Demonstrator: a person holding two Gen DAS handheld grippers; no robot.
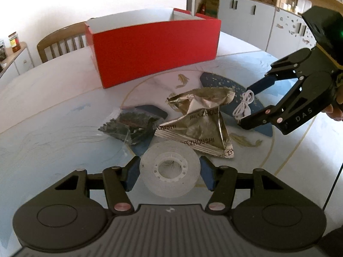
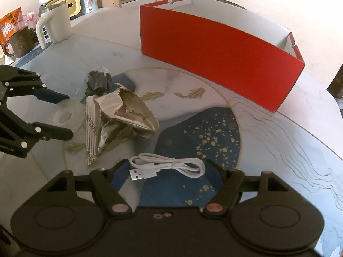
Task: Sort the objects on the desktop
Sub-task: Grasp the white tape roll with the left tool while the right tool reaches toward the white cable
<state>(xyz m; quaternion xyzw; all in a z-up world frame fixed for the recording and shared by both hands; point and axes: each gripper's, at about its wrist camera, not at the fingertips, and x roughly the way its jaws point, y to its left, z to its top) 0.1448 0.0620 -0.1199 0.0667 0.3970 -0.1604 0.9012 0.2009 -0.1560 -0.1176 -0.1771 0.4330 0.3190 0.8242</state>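
- Tape roll lies flat on the table, pressed between the blue pads of the left gripper.
- Right gripper closes around the coiled white USB cable; whether the pads press it, I cannot tell.
- Red box stands behind the crumpled foil wrapper and a small bag of dark bits.

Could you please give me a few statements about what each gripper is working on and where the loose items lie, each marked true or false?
1. The tape roll sits between the left gripper's fingers. True.
2. The white USB cable lies inside the red box. False: it lies on the table, between the right gripper's fingers.
3. The foil packet lies on the table beside the tape roll. True.
4. The bag of dark contents is held by the right gripper. False: it lies on the table.
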